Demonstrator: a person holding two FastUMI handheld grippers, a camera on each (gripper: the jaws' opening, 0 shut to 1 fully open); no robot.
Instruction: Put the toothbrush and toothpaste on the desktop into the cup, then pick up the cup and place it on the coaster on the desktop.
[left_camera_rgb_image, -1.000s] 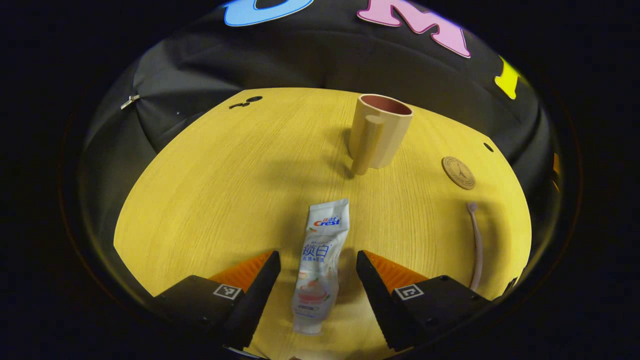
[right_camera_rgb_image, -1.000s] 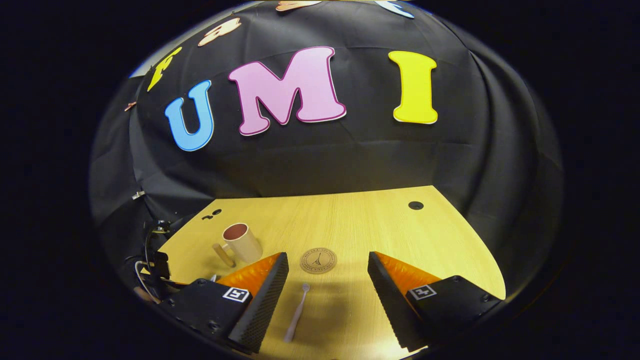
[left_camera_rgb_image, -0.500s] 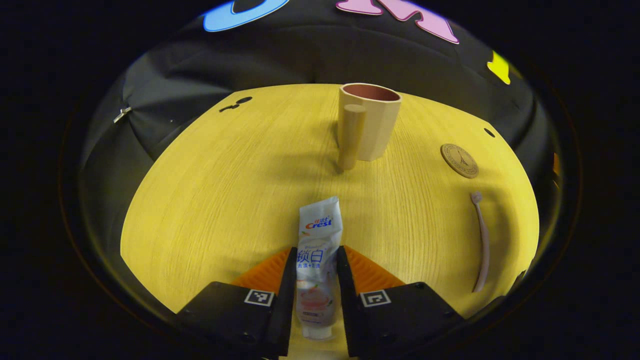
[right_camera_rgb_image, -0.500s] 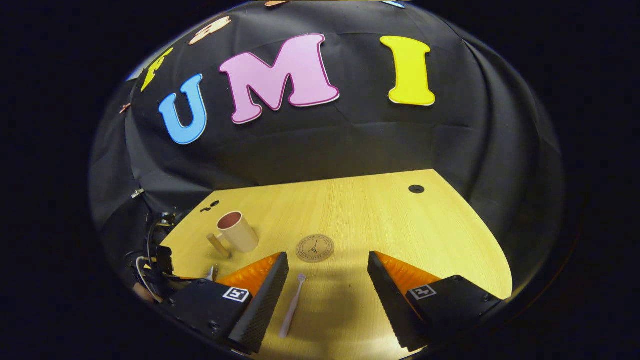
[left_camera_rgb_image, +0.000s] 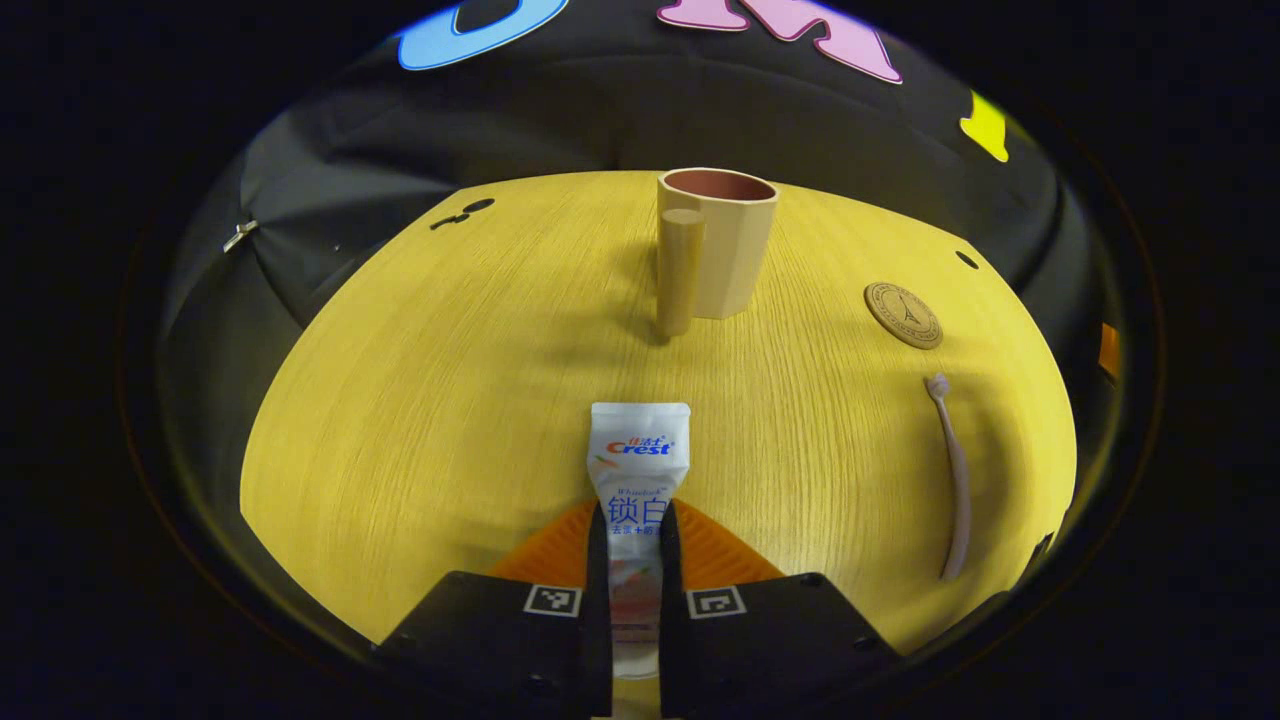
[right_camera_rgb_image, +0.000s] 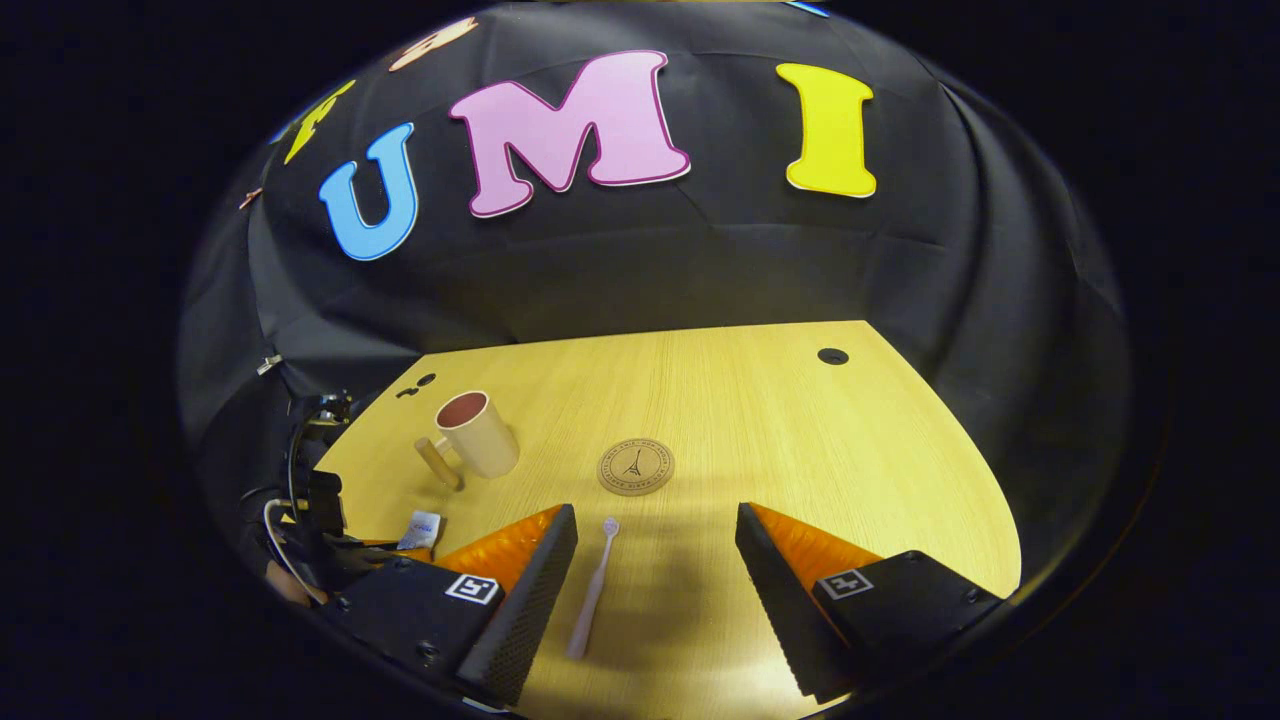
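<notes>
In the left gripper view, the left gripper (left_camera_rgb_image: 633, 560) at bottom centre pinches the toothpaste (left_camera_rgb_image: 637, 470) low on its soft body; the tube could sag or slip when lifted toward the cup (left_camera_rgb_image: 722, 240) at upper centre.

In the right gripper view, the right gripper (right_camera_rgb_image: 655, 590) stands spread around the toothbrush (right_camera_rgb_image: 593, 588); a skewed closing could flick it. The coaster (right_camera_rgb_image: 636, 467) lies mid-frame on the wooden desktop (right_camera_rgb_image: 850, 450), black cloth behind.
</notes>
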